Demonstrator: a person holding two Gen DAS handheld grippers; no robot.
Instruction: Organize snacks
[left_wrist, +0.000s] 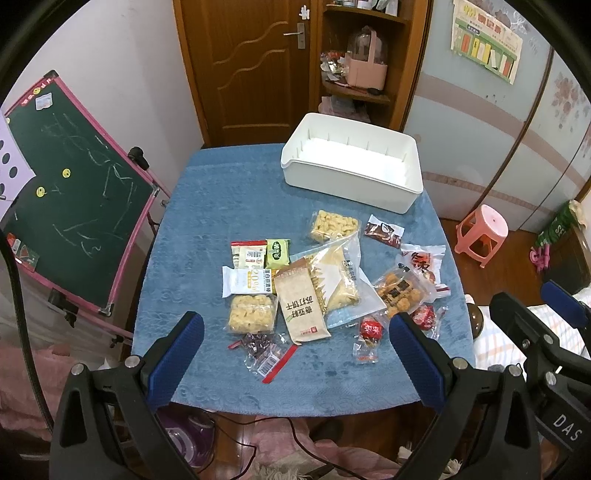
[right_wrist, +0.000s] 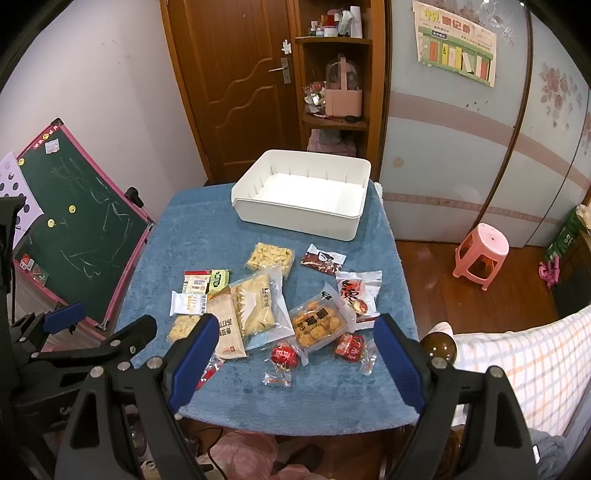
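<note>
In the left wrist view, a heap of wrapped snacks (left_wrist: 314, 284) is seen at the middle of the tabletop (left_wrist: 207, 206), which is covered by a blue towel. A tan cracker pack (left_wrist: 303, 304) is laid lengthwise, its long axis running from the near edge toward the far one, tilted slightly left. A clear bag of pale wafers (left_wrist: 340, 280) is set against its right side, and 2 clear packs of yellow puffs are noted, 1 at the far side of the heap and 1 at the near left. A white bin (left_wrist: 384, 195) stands empty at the far right corner, its long side running across the view. The left tool (left_wrist: 295, 354) is held wide open above the near edge, with nothing between its blue pads.

In the right wrist view, the same heap is seen left of centre. A red round candy (right_wrist: 283, 355) and a pack of golden fried balls (right_wrist: 319, 325) are framed by the right tool (right_wrist: 295, 354), which is spread wide, gripping and touching nothing. The white bin (right_wrist: 295, 229) is seen beyond, well apart from the snacks.
</note>
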